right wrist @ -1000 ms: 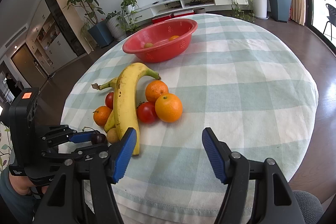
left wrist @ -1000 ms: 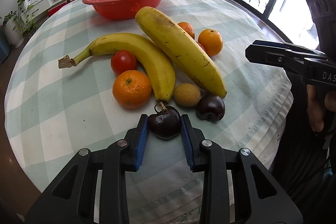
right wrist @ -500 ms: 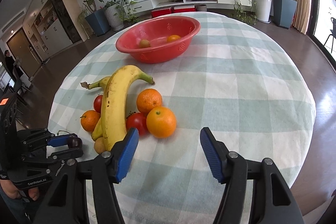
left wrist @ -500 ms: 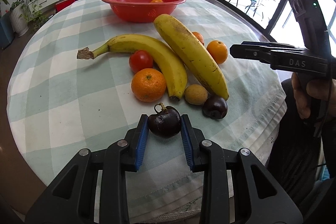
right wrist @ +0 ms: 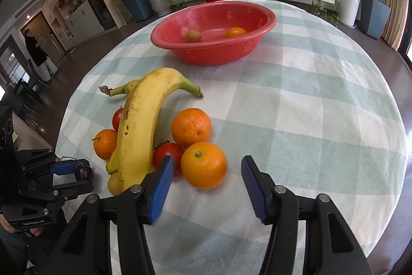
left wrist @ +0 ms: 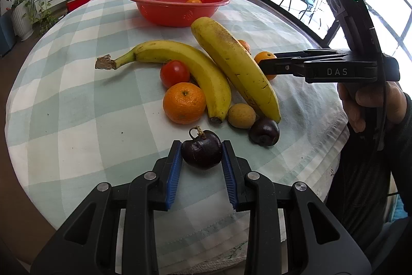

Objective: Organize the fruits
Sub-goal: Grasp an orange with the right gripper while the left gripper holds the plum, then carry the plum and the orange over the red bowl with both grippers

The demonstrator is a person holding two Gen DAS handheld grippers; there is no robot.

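- While the left gripper (left wrist: pixel 202 155) stayed clamped on the dark plum (left wrist: pixel 202 152), its view had swung over the last second so the bowl (left wrist: pixel 177 3) sat more central; the plum seemed lifted a little off the cloth (left wrist: pixel 77 120), though that was hard to confirm
- Right gripper (right wrist: pixel 204 178): its jaws had just been closing, but they stood apart with nothing pressed between them; the near orange (right wrist: pixel 204 164) lay just ahead of the gap, beside the left pad
- It had moved in over the pile, so that orange looked like its next pick
- For the task, one fruit was in hand and a second being lined up; most fruit lay loose on the cloth
- Second plum (left wrist: pixel 264 132) and a small tan fruit (left wrist: pixel 241 115) sat by the banana (left wrist: pixel 231 68) tips; from the right view that fruit was mostly hidden
- Far off, the bowl held an orange and a small brownish fruit (right wrist: pixel 193 35); the rim cut them off from the left view, so its count stayed uncertain
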